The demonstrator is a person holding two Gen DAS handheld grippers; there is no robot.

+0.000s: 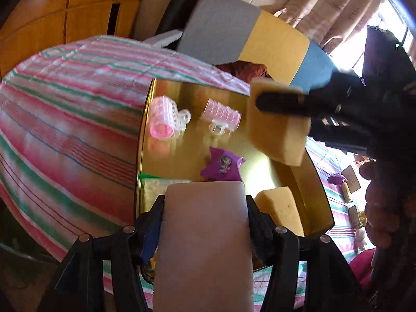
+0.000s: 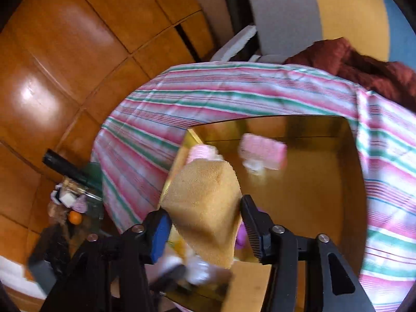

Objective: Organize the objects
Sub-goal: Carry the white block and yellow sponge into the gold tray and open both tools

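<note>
My left gripper is shut on a pale pink foam block, held over the near edge of a gold tray. My right gripper is shut on a yellow sponge above the same tray. In the left wrist view that sponge hangs over the tray's right side, with a black finger across it. On the tray lie two pink hair rollers, a purple packet, a second yellow sponge and a pale pad with a green edge.
The tray rests on a pink, green and white striped cloth. Behind it stand a grey, yellow and blue chair and a maroon cloth. Wooden floor lies to the left, with clutter beside the table. Small boxes sit at the right.
</note>
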